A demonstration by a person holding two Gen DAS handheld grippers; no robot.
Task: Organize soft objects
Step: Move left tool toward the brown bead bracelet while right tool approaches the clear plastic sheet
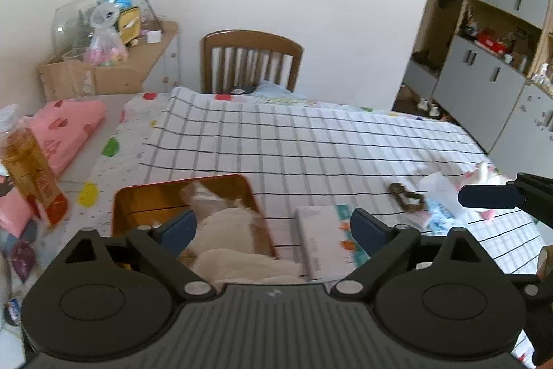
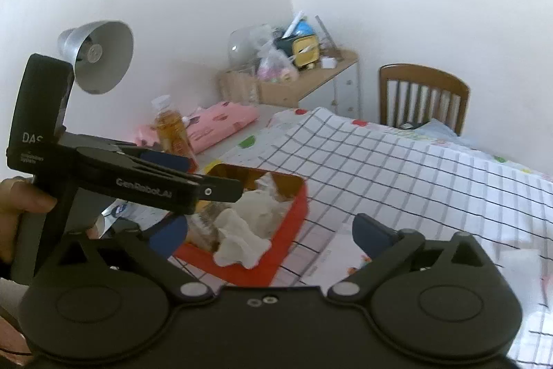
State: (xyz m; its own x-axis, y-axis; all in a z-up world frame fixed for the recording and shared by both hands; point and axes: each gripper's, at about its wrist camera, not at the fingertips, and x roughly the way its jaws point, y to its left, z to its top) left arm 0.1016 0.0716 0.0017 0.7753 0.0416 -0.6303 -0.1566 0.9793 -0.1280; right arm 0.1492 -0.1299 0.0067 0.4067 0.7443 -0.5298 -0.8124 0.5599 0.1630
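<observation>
A red tin with a gold inside sits on the checked cloth, and cream soft cloth is piled in it, spilling over its near edge. My left gripper hangs just above the tin, open, with nothing pressed between its blue pads. In the right wrist view the tin and cream cloth lie ahead of my right gripper, which is open and empty. More soft things lie to the right: a white and pink plush, a blue and white packet and a brown piece.
A white booklet lies right of the tin. An amber bottle and folded pink fabric sit at the left. A wooden chair, a cluttered side shelf, cupboards and a desk lamp surround the table.
</observation>
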